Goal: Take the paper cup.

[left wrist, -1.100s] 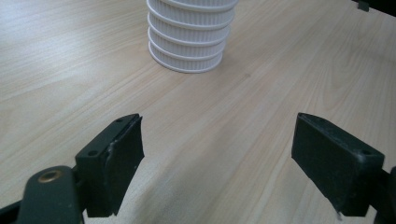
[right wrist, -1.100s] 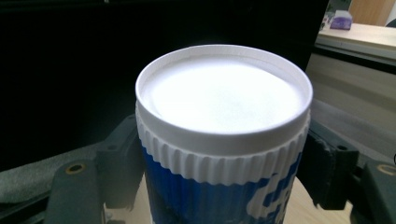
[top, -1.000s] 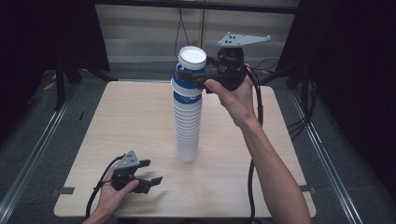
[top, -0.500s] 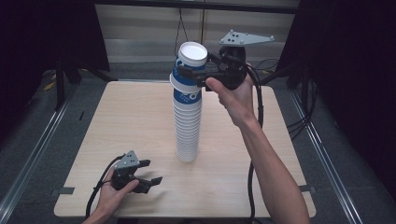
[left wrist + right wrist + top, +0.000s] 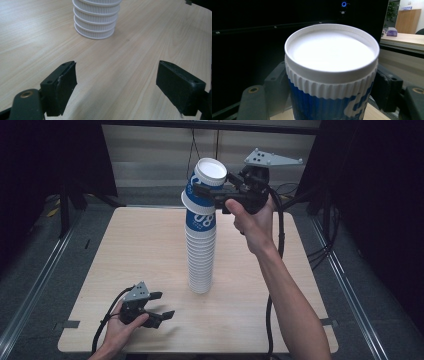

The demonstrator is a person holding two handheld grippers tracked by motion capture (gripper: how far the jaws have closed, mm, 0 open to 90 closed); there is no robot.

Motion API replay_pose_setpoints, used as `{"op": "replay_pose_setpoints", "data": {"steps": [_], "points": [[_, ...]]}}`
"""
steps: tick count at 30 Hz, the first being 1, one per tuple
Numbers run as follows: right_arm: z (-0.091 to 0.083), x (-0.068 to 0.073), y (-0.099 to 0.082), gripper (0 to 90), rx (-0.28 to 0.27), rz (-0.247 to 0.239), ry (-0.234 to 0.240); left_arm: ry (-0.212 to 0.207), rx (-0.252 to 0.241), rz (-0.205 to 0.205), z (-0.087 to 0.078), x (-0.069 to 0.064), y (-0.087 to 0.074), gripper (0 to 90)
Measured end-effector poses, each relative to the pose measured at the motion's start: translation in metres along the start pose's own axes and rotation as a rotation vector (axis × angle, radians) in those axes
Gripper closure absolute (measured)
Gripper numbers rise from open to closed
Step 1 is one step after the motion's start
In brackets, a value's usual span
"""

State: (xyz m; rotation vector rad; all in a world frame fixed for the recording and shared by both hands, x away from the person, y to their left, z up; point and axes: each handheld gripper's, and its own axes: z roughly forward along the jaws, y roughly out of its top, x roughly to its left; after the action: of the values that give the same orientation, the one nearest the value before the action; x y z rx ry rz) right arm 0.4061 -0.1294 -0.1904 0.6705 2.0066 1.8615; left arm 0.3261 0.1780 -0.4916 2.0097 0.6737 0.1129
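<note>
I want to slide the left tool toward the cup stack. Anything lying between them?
No. Between the left tool and the cup stack there is just bare table, clearest in the left gripper view.

Light wooden table (image 5: pixel 125 250), with strips of grey tape (image 5: pixel 66 325) at its near edge. Beyond, dark curtains (image 5: pixel 45 155), metal floor rails (image 5: pixel 35 290).

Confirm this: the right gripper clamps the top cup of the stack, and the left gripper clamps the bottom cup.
Wrong about the left gripper: the left gripper view shows its jaws open over bare table, short of the stack. The right gripper does clamp the top cup.
</note>
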Motion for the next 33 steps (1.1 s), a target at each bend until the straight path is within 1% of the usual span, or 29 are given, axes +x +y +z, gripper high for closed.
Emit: {"op": "replay_pose_setpoints", "data": {"steps": [4, 7, 9, 12, 14, 19, 23, 27, 29, 30, 31, 32, 33], "points": [[-0.003, -0.002, 0.002, 26.8, -0.013, 0.008, 0.003, 0.001, 0.001, 0.006, 0.000, 0.000, 0.000, 16.7], [-0.005, -0.001, 0.003, 26.8, -0.020, 0.008, -0.002, 0.003, -0.001, 0.001, 0.000, 0.000, 0.000, 16.7], [-0.007, -0.002, 0.004, 26.8, -0.033, 0.012, 0.003, 0.007, -0.002, -0.001, 0.000, 0.000, 0.000, 16.7], [-0.009, -0.002, 0.005, 26.8, -0.038, 0.013, 0.003, 0.013, -0.002, 0.004, 0.000, 0.000, 0.000, 16.7], [-0.015, -0.004, 0.006, 26.8, -0.055, 0.029, 0.011, 0.008, -0.001, 0.003, 0.000, 0.000, 0.000, 16.7], [-0.021, -0.006, 0.006, 26.9, -0.063, 0.031, 0.003, 0.005, 0.004, 0.007, 0.000, -0.001, 0.000, 16.7], [-0.028, -0.007, 0.007, 27.0, -0.066, 0.028, -0.009, 0.010, 0.002, 0.002, 0.000, -0.001, 0.000, 16.7], [-0.033, -0.009, 0.007, 27.0, -0.059, 0.034, -0.022, 0.005, -0.003, 0.006, -0.001, 0.000, 0.000, 16.7], [-0.041, -0.012, 0.005, 27.0, -0.064, 0.037, -0.037, 0.010, -0.002, 0.005, -0.002, 0.001, 0.000, 16.7], [-0.041, -0.012, 0.005, 27.0, -0.064, 0.037, -0.037, 0.007, -0.003, 0.005, -0.002, 0.001, 0.000, 16.7], [-0.046, -0.014, 0.005, 27.0, -0.067, 0.038, -0.050, 0.012, 0.001, 0.006, -0.002, 0.001, 0.000, 16.7], [-0.046, -0.014, 0.005, 27.0, -0.067, 0.038, -0.050, 0.012, 0.001, 0.006, -0.002, 0.001, 0.000, 16.7], [-0.051, -0.015, 0.004, 27.0, -0.069, 0.040, -0.058, 0.010, -0.003, 0.004, -0.001, 0.001, 0.000, 16.7]]}}
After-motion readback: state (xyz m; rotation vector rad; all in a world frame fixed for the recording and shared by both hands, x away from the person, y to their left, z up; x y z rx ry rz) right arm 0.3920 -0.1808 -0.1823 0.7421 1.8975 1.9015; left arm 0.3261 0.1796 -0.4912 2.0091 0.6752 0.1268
